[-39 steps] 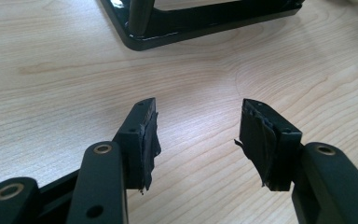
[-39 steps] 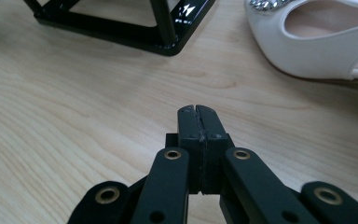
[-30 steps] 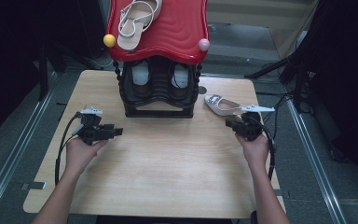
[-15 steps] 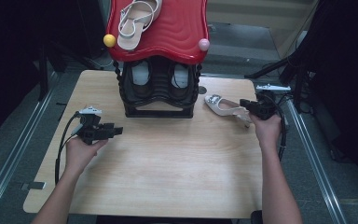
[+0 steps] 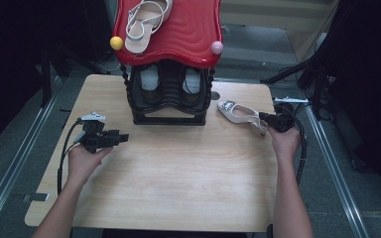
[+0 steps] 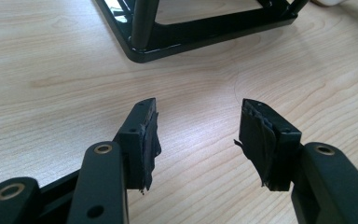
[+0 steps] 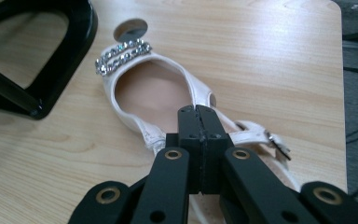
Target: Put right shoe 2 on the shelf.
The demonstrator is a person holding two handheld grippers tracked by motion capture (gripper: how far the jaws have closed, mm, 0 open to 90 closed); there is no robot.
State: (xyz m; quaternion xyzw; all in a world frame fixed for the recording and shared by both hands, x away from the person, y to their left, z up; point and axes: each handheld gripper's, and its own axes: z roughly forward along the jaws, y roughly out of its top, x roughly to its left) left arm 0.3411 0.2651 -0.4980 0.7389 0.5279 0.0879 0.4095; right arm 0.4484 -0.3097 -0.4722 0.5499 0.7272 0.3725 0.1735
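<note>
A white flat shoe with a rhinestone band lies on the wooden table, right of the black shoe rack. My right gripper is at the shoe's heel end. In the right gripper view this gripper has its jaws pressed flat together, hovering over the heel strap of the shoe, with nothing between them. My left gripper rests low over the table's left side, pointing right. Its jaws stand wide apart and empty in the left gripper view, a short way from the rack's base.
The rack carries a red wavy top with a beige sandal on it, plus a yellow knob and a pink knob. A dark pair of shoes sits inside. A round hole pierces the table near the shoe's toe.
My right gripper has moved to the right and slightly farther away, ending at the white shoe's heel. The shoe and my left gripper stayed put.
</note>
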